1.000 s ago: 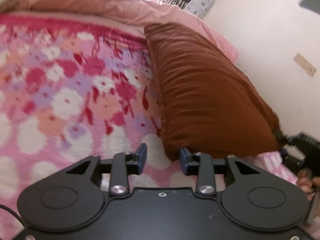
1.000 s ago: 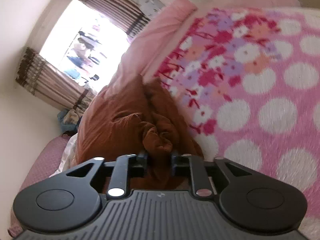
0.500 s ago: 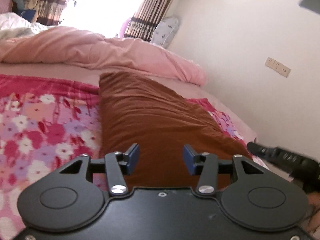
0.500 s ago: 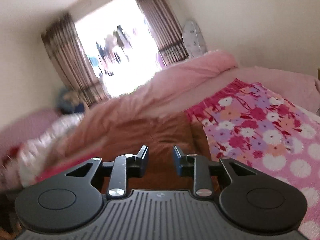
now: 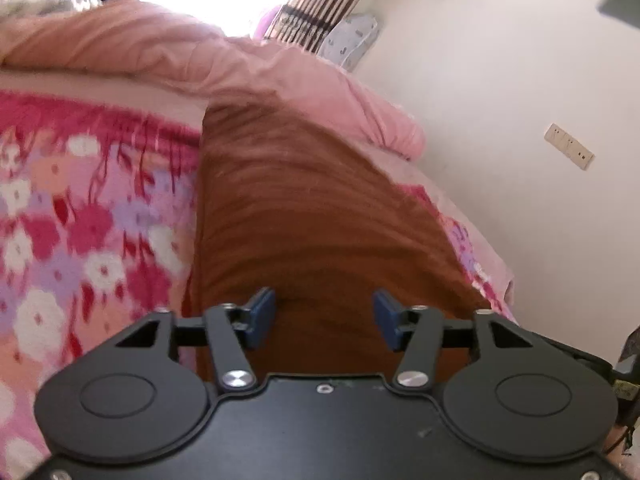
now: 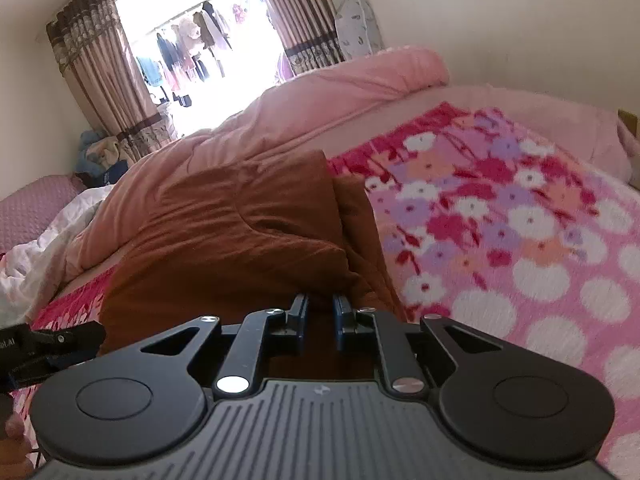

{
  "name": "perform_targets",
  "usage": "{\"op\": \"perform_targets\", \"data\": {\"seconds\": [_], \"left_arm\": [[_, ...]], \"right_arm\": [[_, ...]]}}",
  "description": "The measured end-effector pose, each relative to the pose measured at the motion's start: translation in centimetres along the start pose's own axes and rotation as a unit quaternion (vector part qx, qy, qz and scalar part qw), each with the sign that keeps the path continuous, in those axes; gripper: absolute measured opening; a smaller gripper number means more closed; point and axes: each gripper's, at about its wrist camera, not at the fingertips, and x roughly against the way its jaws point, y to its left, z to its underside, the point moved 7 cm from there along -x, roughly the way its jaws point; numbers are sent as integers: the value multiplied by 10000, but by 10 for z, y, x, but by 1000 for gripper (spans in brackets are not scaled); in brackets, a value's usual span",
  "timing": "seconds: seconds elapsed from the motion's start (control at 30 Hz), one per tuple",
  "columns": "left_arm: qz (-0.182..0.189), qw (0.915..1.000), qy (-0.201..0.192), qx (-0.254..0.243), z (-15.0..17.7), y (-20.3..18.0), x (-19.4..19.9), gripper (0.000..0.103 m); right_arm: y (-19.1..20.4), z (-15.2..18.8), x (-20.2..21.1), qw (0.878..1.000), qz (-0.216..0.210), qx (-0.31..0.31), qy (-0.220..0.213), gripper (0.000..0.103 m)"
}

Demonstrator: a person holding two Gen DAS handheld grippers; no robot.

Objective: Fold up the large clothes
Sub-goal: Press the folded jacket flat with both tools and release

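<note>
A large brown garment (image 5: 312, 216) lies folded into a long strip on the floral pink blanket (image 5: 80, 216). It also shows in the right wrist view (image 6: 240, 240), with an upper layer folded over a lower one. My left gripper (image 5: 324, 318) is open and empty, just above the garment's near end. My right gripper (image 6: 320, 316) has its jaws a narrow gap apart over the garment's near edge, with no cloth seen between them.
A pink duvet (image 5: 168, 48) is bunched along the far side of the bed. A white wall (image 5: 520, 80) with a socket runs close along the right. Curtains and a bright window (image 6: 200, 40) stand beyond the bed. The other gripper's tip (image 6: 48, 344) shows at the left.
Both grippers have tipped back down toward the garment's near end. The left jaws have opened wider. The right gripper let go of the bunched cloth about a second ago.
</note>
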Motion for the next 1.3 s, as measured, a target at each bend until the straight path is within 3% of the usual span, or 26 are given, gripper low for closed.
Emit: {"op": "perform_targets", "data": {"seconds": [0.1,0.3,0.53,0.57,0.77,0.9,1.07,1.17,1.3], "left_arm": [[-139,9987,-459,-192,-29,-4,7,87],[-440,9972,-461,-392,-59,-7,-16,92],[-663,9963,303,-453,-30,7,-66,93],[-713,9962,274,-426,-27,12,-72,102],[-570,9981,238,-67,-20,30,-82,103],[-594,9979,242,-132,-26,22,-74,102],[-510,9974,-180,-483,-34,-1,-35,101],[-286,9960,-379,-763,-26,-23,-5,101],[-87,9960,-318,-827,-1,-36,11,101]], "right_arm": [[15,-21,9,9993,-31,262,-261,27],[43,-53,-12,9966,7,752,-337,30],[42,-41,-60,9958,304,858,93,30],[40,-38,-65,9956,338,862,136,30],[33,-30,-77,9959,279,811,286,30],[36,-33,-76,9954,314,863,283,30],[45,-41,-45,9947,285,988,-60,30],[53,-42,-13,9933,129,1108,-299,31],[57,-35,18,9919,-32,1194,-426,32]]}}
